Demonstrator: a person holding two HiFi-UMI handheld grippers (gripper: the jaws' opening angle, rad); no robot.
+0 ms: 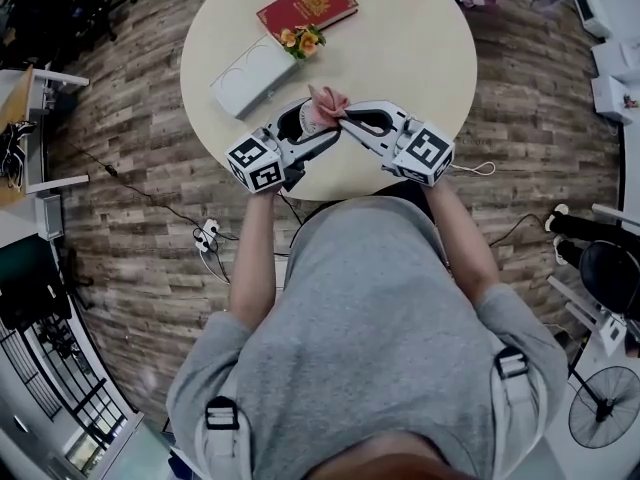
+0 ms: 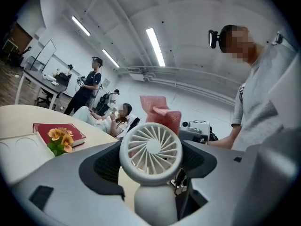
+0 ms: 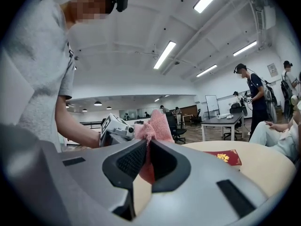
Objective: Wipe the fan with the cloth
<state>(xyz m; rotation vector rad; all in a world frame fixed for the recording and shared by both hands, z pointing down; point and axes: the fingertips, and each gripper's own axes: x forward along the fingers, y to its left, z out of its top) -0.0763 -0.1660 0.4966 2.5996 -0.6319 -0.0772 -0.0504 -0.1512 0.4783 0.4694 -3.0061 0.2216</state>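
A small white handheld fan [image 2: 150,150] with a round grille stands upright between the jaws of my left gripper [image 2: 151,160], which is shut on it. A pink cloth [image 3: 153,132] is pinched in my right gripper [image 3: 146,160], shut on it. In the head view both grippers meet over the table's near edge: the left gripper [image 1: 300,126] comes from the left, the right gripper [image 1: 345,120] from the right, and the pink cloth [image 1: 326,105] sits against the fan's head. From the left gripper view the pink cloth [image 2: 161,112] shows just behind the fan's grille.
The round beige table [image 1: 420,58] also carries a red book [image 1: 306,4], a small bunch of orange flowers [image 1: 302,39] and a white box [image 1: 252,75]. Cables lie on the wooden floor [image 1: 150,198] at left. Other people stand and sit in the room beyond.
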